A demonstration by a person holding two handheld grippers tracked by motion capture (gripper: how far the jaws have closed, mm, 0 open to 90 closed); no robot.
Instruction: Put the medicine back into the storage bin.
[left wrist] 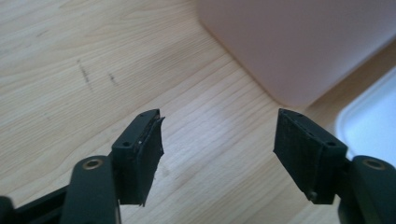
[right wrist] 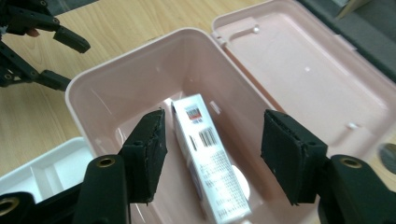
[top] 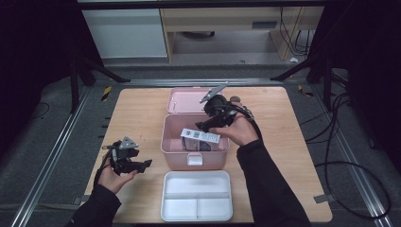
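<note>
A: Where the dark room meets the floor, item one: wooden table (top: 142,109). Next?

B: Pink box (top: 166,146), lid open; white divided tray (top: 196,216) in front of it. Carton (right wrist: 210,163) leaning inside the box.

A: Grippers?

B: Right gripper (right wrist: 212,149) above carton, jaws wide, not pressing. Left gripper (left wrist: 217,144) wide, empty, beside box.

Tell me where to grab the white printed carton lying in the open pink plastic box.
Grip the white printed carton across its narrow width near its raised end, coming from above. It leans inside the open pink plastic box, whose walls block any side approach. The right gripper already hangs open above, its jaws either side of the carton.
</note>
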